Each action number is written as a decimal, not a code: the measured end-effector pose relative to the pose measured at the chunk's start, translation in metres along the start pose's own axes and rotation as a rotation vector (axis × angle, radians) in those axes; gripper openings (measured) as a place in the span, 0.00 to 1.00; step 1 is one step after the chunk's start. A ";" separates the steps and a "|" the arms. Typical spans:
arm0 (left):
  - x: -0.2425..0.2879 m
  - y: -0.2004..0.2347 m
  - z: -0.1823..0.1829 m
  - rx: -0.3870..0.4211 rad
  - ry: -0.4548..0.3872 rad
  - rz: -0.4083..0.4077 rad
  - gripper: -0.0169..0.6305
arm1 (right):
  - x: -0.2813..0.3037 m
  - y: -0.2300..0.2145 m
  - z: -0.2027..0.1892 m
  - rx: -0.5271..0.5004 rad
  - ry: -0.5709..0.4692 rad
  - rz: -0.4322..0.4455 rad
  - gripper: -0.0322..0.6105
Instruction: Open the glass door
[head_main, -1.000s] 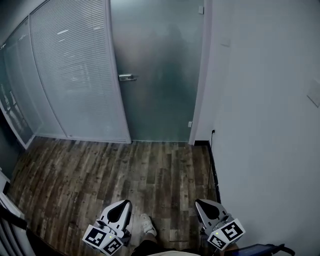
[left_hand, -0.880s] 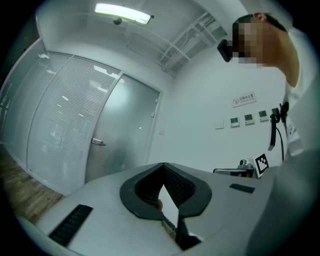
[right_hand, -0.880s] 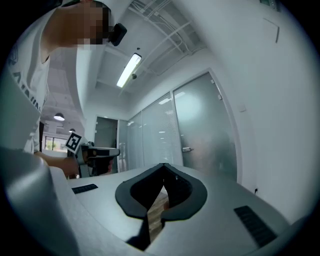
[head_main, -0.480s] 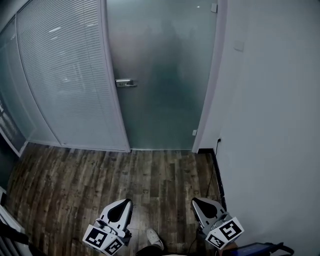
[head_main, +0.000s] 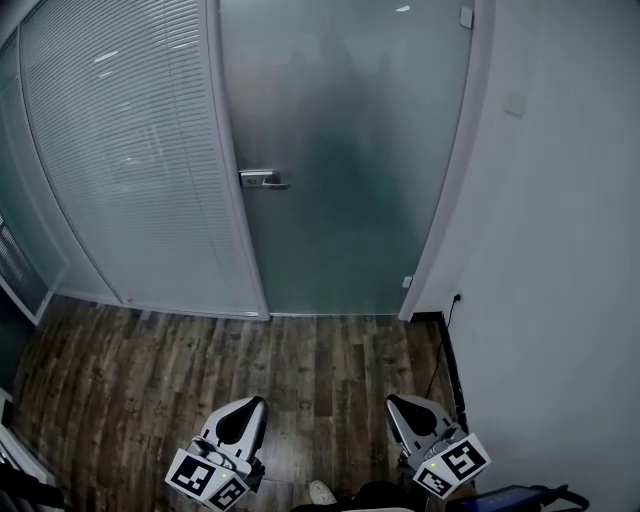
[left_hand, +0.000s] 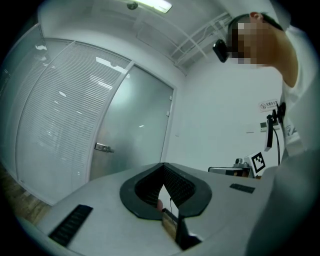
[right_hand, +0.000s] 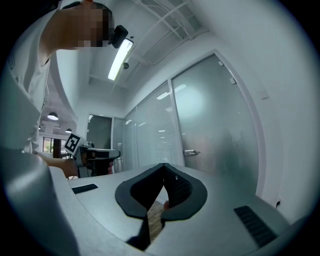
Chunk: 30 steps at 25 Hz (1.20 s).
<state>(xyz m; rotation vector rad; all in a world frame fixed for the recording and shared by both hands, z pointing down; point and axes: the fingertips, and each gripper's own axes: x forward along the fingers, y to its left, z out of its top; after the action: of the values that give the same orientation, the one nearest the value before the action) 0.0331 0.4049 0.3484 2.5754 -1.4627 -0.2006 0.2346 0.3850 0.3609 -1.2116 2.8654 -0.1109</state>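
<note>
The frosted glass door (head_main: 345, 150) stands closed straight ahead, with its metal lever handle (head_main: 262, 179) on its left edge. Both grippers are held low over the wood floor, well short of the door. My left gripper (head_main: 257, 402) and my right gripper (head_main: 393, 399) both point toward it, jaws shut and nothing between them. The left gripper view shows its shut tips (left_hand: 163, 165) with the handle (left_hand: 102, 147) far off to the left. In the right gripper view, the handle (right_hand: 190, 152) lies beyond the shut tips (right_hand: 164, 165).
A glass partition with white blinds (head_main: 120, 160) curves away left of the door. A white wall (head_main: 570, 260) runs along the right, with a cable (head_main: 452, 335) dropping from a socket at its base. Dark wood floor (head_main: 180, 370) lies between me and the door. My shoe (head_main: 322, 492) shows at the bottom edge.
The door and its handle have grown larger and slid lower in the head view as I walked toward them. Both grippers stayed shut and kept their places in the frame.
</note>
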 end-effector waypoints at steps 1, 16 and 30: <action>0.004 0.006 0.000 -0.005 0.003 0.001 0.03 | 0.008 -0.002 -0.002 0.004 0.007 0.003 0.05; 0.101 0.118 -0.006 -0.026 0.005 0.108 0.03 | 0.167 -0.078 -0.015 0.029 -0.004 0.134 0.05; 0.356 0.192 0.032 -0.006 -0.024 0.135 0.03 | 0.321 -0.303 0.027 0.047 -0.033 0.172 0.05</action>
<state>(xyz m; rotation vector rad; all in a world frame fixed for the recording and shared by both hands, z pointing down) 0.0473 -0.0006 0.3477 2.4656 -1.6347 -0.2178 0.2287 -0.0573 0.3576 -0.9455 2.9042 -0.1513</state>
